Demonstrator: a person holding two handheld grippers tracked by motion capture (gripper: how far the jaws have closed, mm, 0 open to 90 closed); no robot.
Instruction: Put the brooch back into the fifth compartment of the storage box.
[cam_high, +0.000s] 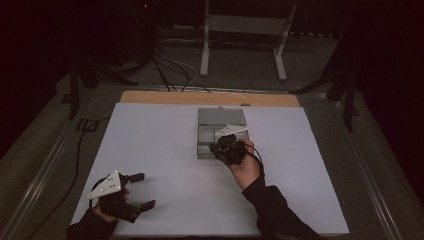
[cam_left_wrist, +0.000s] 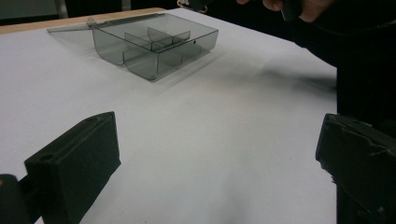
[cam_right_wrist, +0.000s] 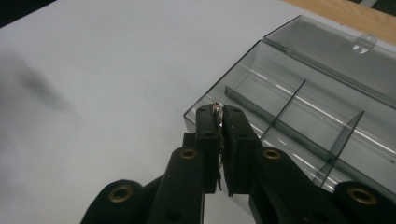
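At the lower left of the high view, the left gripper (cam_high: 141, 190) rests on the white table (cam_high: 165, 160), jaws wide apart. At centre sits the clear compartment box (cam_high: 210, 135), lid open. Over its near edge, the right gripper (cam_right_wrist: 219, 114) is clamped on a small metallic piece (cam_right_wrist: 217, 109), possibly a screw.
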